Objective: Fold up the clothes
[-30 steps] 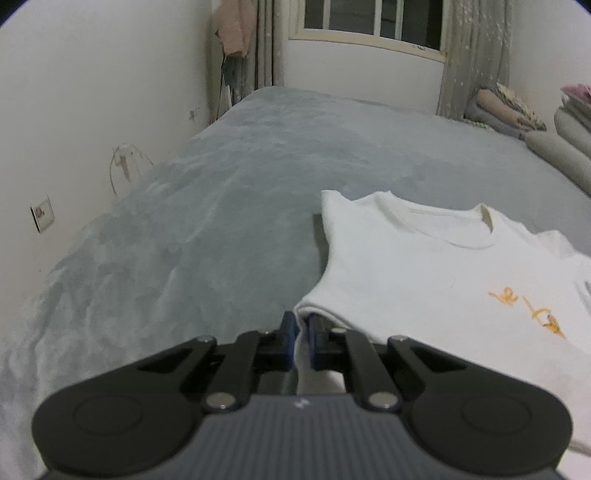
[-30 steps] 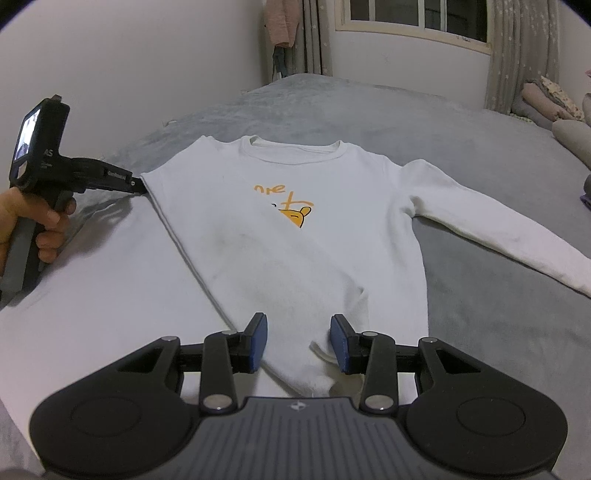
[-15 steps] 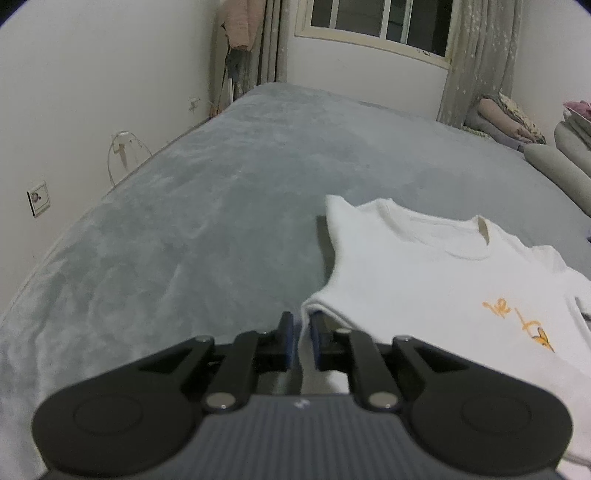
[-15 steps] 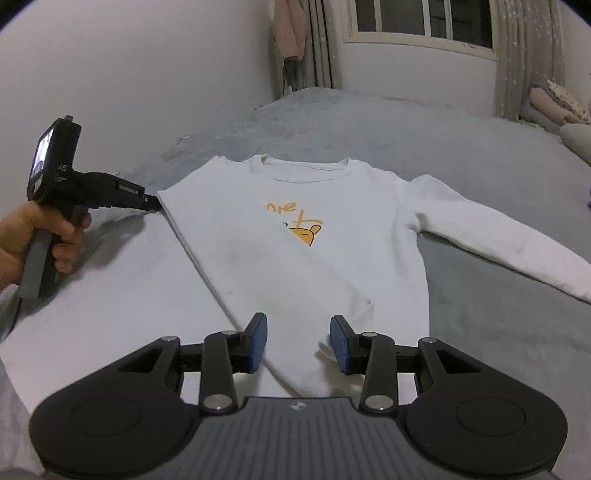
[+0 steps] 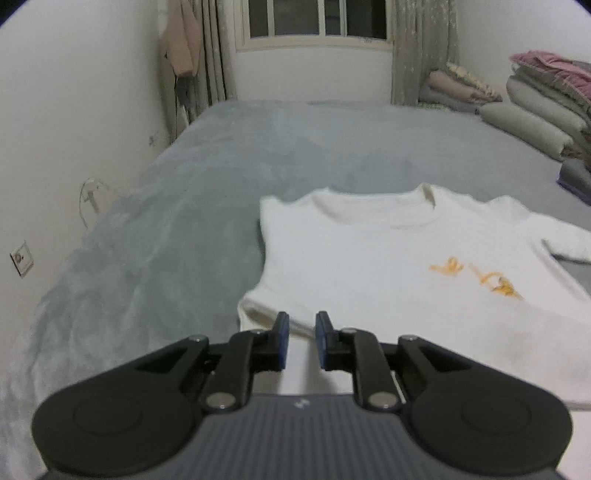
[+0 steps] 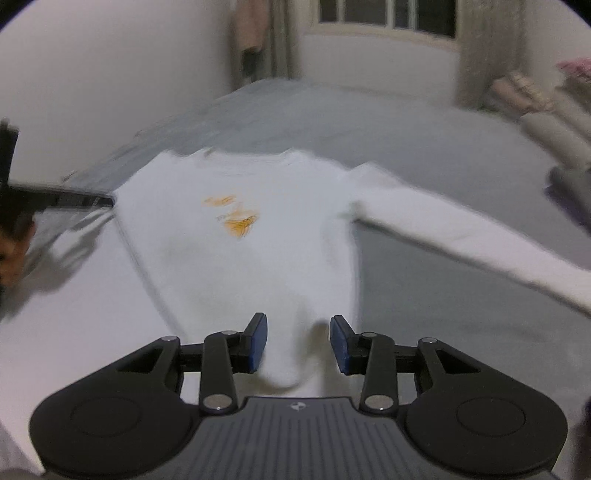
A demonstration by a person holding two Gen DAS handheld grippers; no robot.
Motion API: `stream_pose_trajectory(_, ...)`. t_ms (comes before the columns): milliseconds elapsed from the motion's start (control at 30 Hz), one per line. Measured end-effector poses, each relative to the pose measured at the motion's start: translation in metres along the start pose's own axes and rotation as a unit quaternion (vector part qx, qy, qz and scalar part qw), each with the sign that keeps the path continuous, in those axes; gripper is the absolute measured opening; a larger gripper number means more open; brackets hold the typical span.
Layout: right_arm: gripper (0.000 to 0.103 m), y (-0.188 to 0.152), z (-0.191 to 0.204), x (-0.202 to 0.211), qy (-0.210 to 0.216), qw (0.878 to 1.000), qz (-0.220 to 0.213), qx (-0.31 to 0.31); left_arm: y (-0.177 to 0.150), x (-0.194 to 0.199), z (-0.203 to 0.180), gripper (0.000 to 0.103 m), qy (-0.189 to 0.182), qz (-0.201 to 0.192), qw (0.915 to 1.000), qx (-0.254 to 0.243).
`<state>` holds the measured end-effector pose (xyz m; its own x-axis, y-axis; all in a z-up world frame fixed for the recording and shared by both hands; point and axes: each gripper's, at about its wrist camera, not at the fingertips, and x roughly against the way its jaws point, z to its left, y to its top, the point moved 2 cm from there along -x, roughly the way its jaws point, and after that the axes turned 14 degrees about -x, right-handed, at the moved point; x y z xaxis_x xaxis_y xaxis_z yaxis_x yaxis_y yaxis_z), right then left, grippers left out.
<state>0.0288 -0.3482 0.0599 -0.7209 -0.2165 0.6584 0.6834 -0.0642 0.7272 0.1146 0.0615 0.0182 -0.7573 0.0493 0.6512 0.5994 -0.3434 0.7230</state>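
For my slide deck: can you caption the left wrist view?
Left tool, jaws opening, over the folded edge of a white sweatshirt on a grey bed.

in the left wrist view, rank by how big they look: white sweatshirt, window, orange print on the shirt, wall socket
1. white sweatshirt, though it lies nearest the camera
2. window, far off and cut by the top edge
3. orange print
4. wall socket
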Motion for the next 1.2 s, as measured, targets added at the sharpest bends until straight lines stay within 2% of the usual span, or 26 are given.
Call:
stream_pose_trajectory(133,0.037,0.005,-0.012,0.008,-0.017,1.0,-0.021,-0.009,0.0,0.003,0.006,0.015,-0.002,-0.001,0.9998,0.018)
stream_pose_trajectory(300,0.037,0.002,0.013,0.015,0.056,0.997,-0.04,0.032,0.003,0.009,-0.012,0.015,-0.026,-0.012,0.9996,-0.003)
stream_pose_trajectory(367,0.037,-0.003,0.022,0.005,0.073,0.996,-0.004,0.041,0.002,0.009,-0.023,0.016,-0.035,-0.012,0.9992,-0.016)
stream_pose_trajectory(433,0.036,-0.014,0.026,-0.015,0.062,0.995,0.06,0.053,0.001,0.007,-0.031,0.018,-0.034,-0.007,0.999,-0.029)
stream_pose_trajectory(467,0.036,-0.017,0.027,-0.018,0.059,0.994,0.066,0.062,0.0,0.005,-0.032,0.018,-0.031,-0.003,0.999,-0.031)
stream_pose_trajectory(533,0.036,-0.012,0.026,-0.011,0.067,0.994,0.063,0.057,-0.002,0.005,-0.03,0.018,-0.029,0.0,0.9992,-0.025)
stream_pose_trajectory(600,0.038,0.0,0.013,0.003,0.099,0.994,0.034,0.025,-0.004,0.005,-0.028,0.019,-0.027,0.001,0.9993,-0.024)
stream_pose_trajectory(633,0.044,0.007,0.002,0.008,0.109,0.994,0.018,-0.004,-0.004,0.005,-0.028,0.019,-0.025,0.002,0.9994,-0.024)
stream_pose_trajectory(667,0.052,0.015,-0.013,0.01,0.101,0.994,0.003,-0.035,-0.003,0.006,-0.027,0.019,-0.024,0.004,0.9994,-0.023)
stream_pose_trajectory(700,0.054,0.023,-0.027,0.01,0.087,0.994,-0.011,-0.066,-0.003,0.007,-0.027,0.02,-0.024,0.005,0.9995,-0.021)
stream_pose_trajectory(767,0.055,0.036,-0.057,0.007,0.026,0.994,-0.034,-0.102,-0.004,0.007,-0.026,0.021,-0.025,0.009,0.9996,-0.014)
stream_pose_trajectory(833,0.055,0.052,-0.095,0.001,-0.038,0.986,-0.058,-0.149,-0.005,0.009,-0.025,0.023,-0.024,0.017,0.9995,-0.007)
stream_pose_trajectory(967,0.055,0.071,-0.171,-0.016,-0.112,0.954,-0.079,-0.267,-0.01,0.012,-0.02,0.029,-0.013,0.03,0.9994,0.006)
stream_pose_trajectory(1067,0.055,0.074,-0.21,-0.035,-0.196,0.935,-0.061,-0.29,-0.012,0.017,-0.017,0.034,-0.005,0.031,0.9994,0.012)
stream_pose_trajectory(1133,0.055,0.07,-0.232,-0.043,-0.227,0.916,-0.053,-0.327,-0.013,0.018,-0.015,0.035,0.002,0.032,0.9994,0.012)
stream_pose_trajectory(1200,0.055,0.069,-0.244,-0.045,-0.244,0.905,-0.062,-0.344,-0.013,0.018,-0.014,0.037,0.004,0.033,0.9994,0.014)
